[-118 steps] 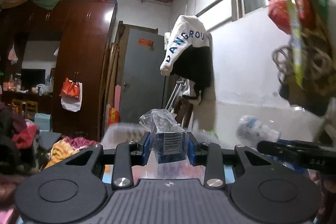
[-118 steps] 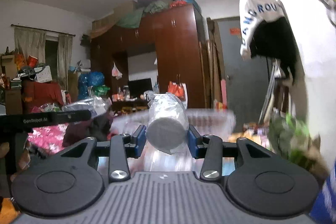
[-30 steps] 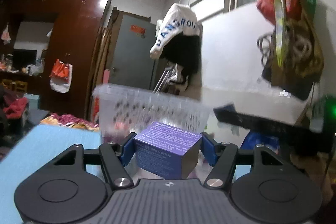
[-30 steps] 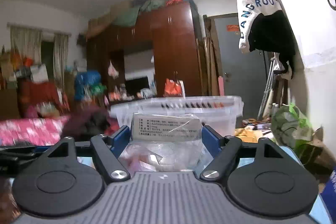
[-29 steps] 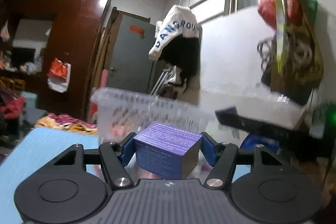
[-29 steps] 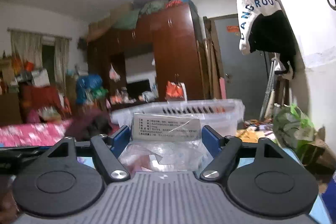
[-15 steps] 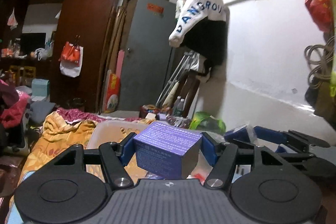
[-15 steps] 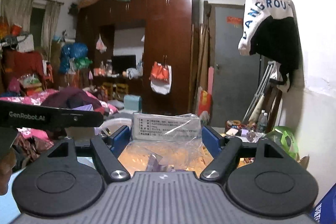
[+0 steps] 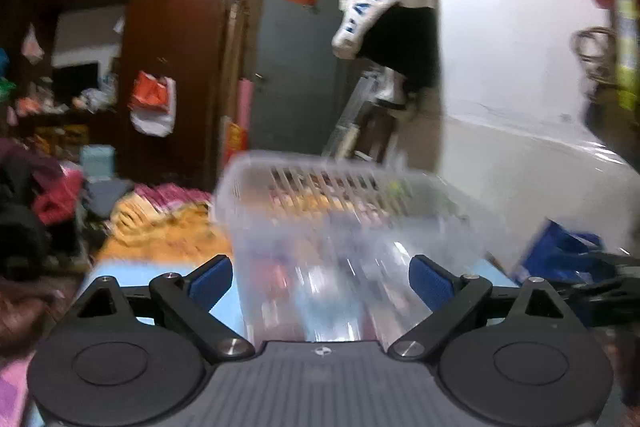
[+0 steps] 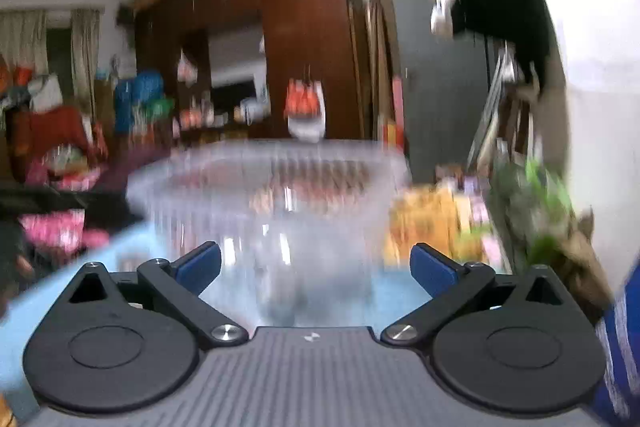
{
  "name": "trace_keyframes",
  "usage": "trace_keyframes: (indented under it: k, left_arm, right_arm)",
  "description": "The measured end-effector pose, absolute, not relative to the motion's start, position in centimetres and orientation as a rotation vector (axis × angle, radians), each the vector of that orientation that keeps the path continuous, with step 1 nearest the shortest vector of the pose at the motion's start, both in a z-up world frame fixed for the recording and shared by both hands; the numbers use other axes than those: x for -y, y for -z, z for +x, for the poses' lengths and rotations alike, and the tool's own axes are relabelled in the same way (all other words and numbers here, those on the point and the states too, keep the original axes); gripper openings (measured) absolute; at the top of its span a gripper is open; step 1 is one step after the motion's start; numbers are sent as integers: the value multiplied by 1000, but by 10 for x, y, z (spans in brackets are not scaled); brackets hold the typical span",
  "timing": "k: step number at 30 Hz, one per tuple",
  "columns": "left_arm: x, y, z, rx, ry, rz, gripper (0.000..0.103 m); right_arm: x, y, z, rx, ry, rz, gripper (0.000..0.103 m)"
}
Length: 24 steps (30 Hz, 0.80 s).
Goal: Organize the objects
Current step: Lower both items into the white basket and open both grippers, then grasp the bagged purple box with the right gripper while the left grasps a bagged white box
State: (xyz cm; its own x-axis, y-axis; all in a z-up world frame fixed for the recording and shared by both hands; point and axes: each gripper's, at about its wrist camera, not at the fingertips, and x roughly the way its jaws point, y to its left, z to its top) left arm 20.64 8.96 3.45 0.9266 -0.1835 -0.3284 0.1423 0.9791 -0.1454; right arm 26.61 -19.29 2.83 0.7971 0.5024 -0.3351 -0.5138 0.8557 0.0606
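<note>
My left jaws [image 9: 320,277] are opening over the blue table [image 9: 116,271], their blue pads wide apart with nothing clamped between them. My right jaws [image 10: 316,265] are opening too, equally wide and empty. Ahead of both stands a clear plastic basket [image 9: 340,195], set near the table's far edge and blurred in both wrist views; coloured items show inside it, too smeared to name. A white and black jacket [image 9: 392,15] hangs on the wall beyond.
</note>
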Motion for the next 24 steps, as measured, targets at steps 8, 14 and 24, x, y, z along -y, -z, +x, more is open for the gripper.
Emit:
trace_keyframes:
  k: [8, 14, 24]
  left_arm:
    - [-83, 25, 166, -459, 188, -118, 92]
    - [-83, 36, 154, -483, 193, -66, 81]
    - [-57, 46, 149, -499, 142, 64, 46]
  right_arm:
    - [203, 11, 251, -505, -602, -23, 86]
    - [198, 15, 260, -551, -617, -4, 62]
    - [194, 19, 256, -565, -602, -32, 55]
